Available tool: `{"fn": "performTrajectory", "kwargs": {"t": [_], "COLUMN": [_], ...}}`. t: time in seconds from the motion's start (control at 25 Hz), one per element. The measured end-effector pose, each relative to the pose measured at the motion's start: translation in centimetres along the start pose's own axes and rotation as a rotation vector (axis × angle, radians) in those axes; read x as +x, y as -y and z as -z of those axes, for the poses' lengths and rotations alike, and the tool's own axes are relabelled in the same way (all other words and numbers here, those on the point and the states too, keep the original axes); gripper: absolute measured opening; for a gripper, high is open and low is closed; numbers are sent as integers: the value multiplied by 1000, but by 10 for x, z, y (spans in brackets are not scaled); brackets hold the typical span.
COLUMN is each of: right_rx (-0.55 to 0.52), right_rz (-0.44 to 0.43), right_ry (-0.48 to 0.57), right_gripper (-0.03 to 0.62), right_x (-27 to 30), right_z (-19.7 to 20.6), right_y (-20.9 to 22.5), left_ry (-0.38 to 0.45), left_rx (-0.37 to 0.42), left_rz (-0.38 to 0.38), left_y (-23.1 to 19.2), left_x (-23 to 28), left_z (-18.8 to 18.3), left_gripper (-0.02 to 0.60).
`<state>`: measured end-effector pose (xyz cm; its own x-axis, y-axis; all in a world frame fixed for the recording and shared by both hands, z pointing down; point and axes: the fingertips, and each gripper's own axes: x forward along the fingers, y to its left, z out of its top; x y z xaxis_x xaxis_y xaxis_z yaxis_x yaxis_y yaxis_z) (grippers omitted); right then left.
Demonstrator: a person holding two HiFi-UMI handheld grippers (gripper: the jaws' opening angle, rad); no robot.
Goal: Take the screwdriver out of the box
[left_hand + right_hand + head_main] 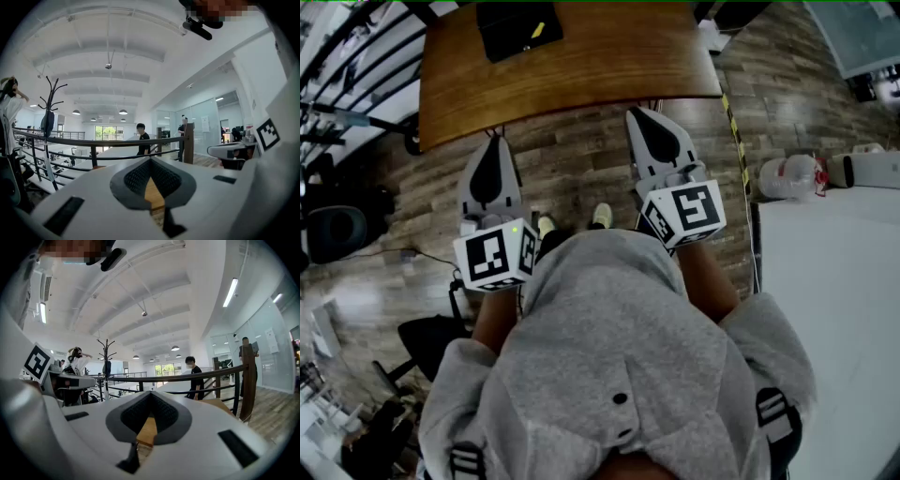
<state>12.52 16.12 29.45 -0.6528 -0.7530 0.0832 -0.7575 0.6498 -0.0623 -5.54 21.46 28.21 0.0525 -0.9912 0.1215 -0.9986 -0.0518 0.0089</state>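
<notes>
Person: a grey hooded sweatshirt (619,356) fills the lower frame, standing back from the table.
Left gripper (494,142): white two-jaw tool, lower left of centre; jaws pressed together, nothing between them.
Right gripper (639,117): its twin, right of centre; also closed and empty.
Table: brown wooden tabletop (600,66) across the top, apart from both tips.
Box: black open box (511,37) at top centre; a small yellow piece (538,30) inside is probably the screwdriver.
Risk: jaws arriving closed would likely shove the box or knock the tool deeper.
</notes>
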Motion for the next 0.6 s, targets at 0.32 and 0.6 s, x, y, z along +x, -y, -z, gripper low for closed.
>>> {"fn": "performTrajectory", "kwargs": {"t": [0.32, 0.6], "right_rx": [51, 20], "right_rz": [-30, 0], "right_ry": [10, -21], "right_gripper": [17, 15], "right_x": [-3, -4], "right_z": [-1, 9], "right_y": [7, 15], "left_ry": [4, -8], "left_rx": [5, 15], "left_rz": [10, 2], "left_y": [11, 18], "left_x": [9, 8], "left_z": [-5, -5], "left_gripper": [12, 12]}}
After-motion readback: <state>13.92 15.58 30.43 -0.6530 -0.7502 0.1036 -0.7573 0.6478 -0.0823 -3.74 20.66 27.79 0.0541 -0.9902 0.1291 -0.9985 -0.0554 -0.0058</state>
